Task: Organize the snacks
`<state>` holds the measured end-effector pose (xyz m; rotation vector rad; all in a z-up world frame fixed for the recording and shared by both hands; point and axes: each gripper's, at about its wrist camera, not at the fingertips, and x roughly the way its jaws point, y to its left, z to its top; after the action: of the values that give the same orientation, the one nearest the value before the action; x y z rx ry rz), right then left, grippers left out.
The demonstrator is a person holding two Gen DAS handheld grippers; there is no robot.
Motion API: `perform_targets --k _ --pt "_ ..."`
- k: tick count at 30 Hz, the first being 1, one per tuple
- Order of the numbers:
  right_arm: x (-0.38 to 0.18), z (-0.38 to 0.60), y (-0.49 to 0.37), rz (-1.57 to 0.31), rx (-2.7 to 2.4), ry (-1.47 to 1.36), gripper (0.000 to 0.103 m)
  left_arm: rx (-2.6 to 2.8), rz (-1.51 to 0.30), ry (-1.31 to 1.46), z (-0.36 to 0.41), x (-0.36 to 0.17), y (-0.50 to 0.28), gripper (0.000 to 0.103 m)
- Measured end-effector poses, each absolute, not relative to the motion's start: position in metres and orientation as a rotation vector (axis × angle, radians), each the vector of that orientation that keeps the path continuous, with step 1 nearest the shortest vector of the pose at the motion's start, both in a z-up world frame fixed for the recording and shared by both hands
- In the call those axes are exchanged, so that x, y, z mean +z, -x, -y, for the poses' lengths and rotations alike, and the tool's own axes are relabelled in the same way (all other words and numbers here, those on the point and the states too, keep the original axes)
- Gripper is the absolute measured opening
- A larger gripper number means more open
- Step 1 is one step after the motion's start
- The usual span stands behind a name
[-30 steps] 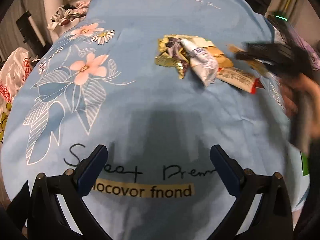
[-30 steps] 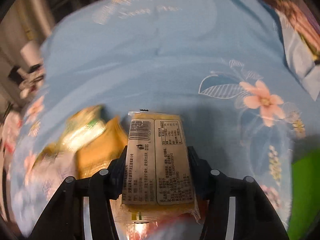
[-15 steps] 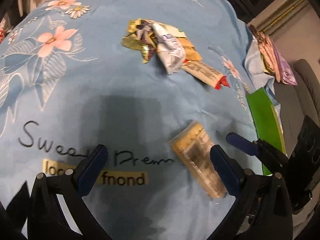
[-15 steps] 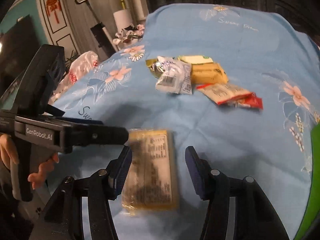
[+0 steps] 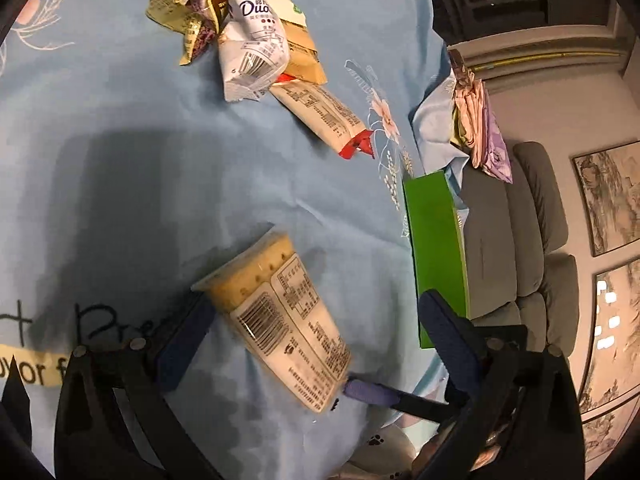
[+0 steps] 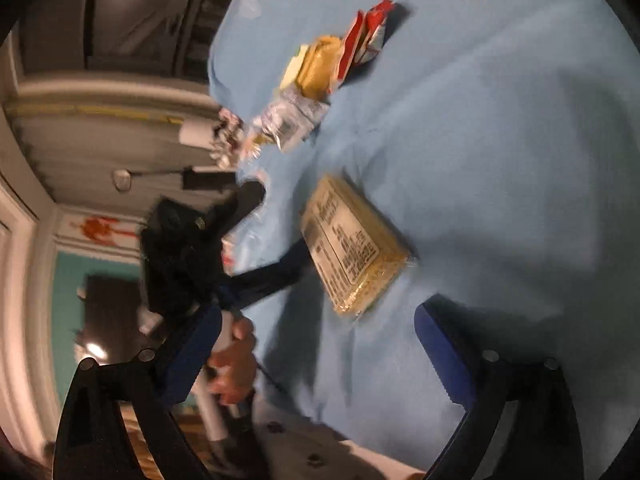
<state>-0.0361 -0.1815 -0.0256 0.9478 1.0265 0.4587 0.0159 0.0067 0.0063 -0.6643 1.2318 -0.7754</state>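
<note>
A yellow snack pack with a white label (image 5: 280,320) lies flat on the blue floral cloth (image 5: 140,200). My left gripper (image 5: 316,328) is open, its blue fingers on either side of the pack. The pack also shows in the right wrist view (image 6: 352,244), ahead of my open, empty right gripper (image 6: 320,344). A pile of snacks (image 5: 240,32) lies farther back on the cloth, with a red-ended packet (image 5: 324,116) at its edge. The pile shows blurred in the right wrist view (image 6: 320,76).
A green box (image 5: 436,256) stands at the cloth's right edge, next to a grey sofa (image 5: 520,240). Folded cloths (image 5: 476,120) lie beyond it. In the right wrist view the left gripper's body and the hand holding it (image 6: 232,356) are at the left.
The right gripper let go of the yellow pack and drew back, open. The left gripper moved right and forward so its fingers now flank the pack.
</note>
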Motion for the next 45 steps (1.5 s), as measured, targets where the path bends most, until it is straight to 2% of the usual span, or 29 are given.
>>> perform_targets --k 3,7,8,9,10,11,12,13,14,17,22,26,30,32,36,37,40,45 --pt "-0.024 0.176 0.036 -0.997 0.419 -0.948 0.096 -0.764 -1.229 0.683 -0.006 0.006 -0.019 0.101" --pt "-0.027 0.174 0.029 -0.985 0.342 -0.915 0.060 -0.704 -1.209 0.647 -0.006 0.008 -0.015 0.089" --pt "-0.029 0.175 0.026 -0.989 0.344 -0.920 0.051 -0.687 -1.201 0.637 -0.007 0.009 -0.013 0.082" --pt "-0.032 0.176 0.024 -0.995 0.347 -0.921 0.047 -0.670 -1.196 0.638 -0.009 0.008 -0.013 0.075" --pt "-0.034 0.181 0.024 -0.999 0.337 -0.919 0.038 -0.644 -1.195 0.642 -0.013 0.006 -0.012 0.062" --pt "-0.035 0.183 0.024 -0.999 0.326 -0.918 0.034 -0.623 -1.200 0.659 -0.017 0.003 -0.013 0.050" --pt "-0.037 0.185 0.023 -0.993 0.329 -0.922 0.033 -0.611 -1.206 0.684 -0.023 0.000 -0.014 0.044" --pt "-0.039 0.186 0.022 -0.984 0.332 -0.936 0.033 -0.601 -1.212 0.703 -0.027 -0.003 -0.015 0.032" --pt "-0.041 0.188 0.021 -0.968 0.330 -0.961 0.033 -0.588 -1.221 0.726 -0.031 -0.007 -0.017 0.028" --pt "-0.042 0.187 0.018 -0.952 0.321 -0.976 0.033 -0.595 -1.219 0.795 -0.036 -0.012 -0.020 0.027" --pt "-0.034 0.175 0.008 -0.945 0.266 -0.872 0.032 -0.567 -1.152 0.738 -0.027 -0.005 -0.016 0.029" --pt "-0.032 0.174 0.005 -0.878 0.207 -0.835 0.018 -0.551 -1.144 0.755 -0.029 -0.006 -0.016 0.024" --pt "-0.033 0.177 0.006 -0.853 0.230 -0.844 0.016 -0.551 -1.118 0.669 -0.017 0.003 -0.015 0.021" --pt "-0.032 0.178 0.008 -0.845 0.234 -0.830 0.015 -0.577 -1.118 0.696 -0.018 0.000 -0.015 0.015" --pt "-0.033 0.183 0.012 -0.835 0.241 -0.859 0.013 -0.587 -1.134 0.788 -0.027 -0.010 -0.020 0.014" --pt "-0.033 0.183 0.012 -0.837 0.244 -0.862 0.009 -0.585 -1.138 0.789 -0.027 -0.011 -0.020 0.015" --pt "-0.034 0.184 0.010 -0.877 0.257 -0.840 0.007 -0.577 -1.166 0.839 -0.034 -0.013 -0.027 0.017" --pt "-0.041 0.196 0.007 -0.913 0.266 -0.946 0.008 -0.566 -1.189 1.065 -0.059 -0.024 -0.046 0.035"
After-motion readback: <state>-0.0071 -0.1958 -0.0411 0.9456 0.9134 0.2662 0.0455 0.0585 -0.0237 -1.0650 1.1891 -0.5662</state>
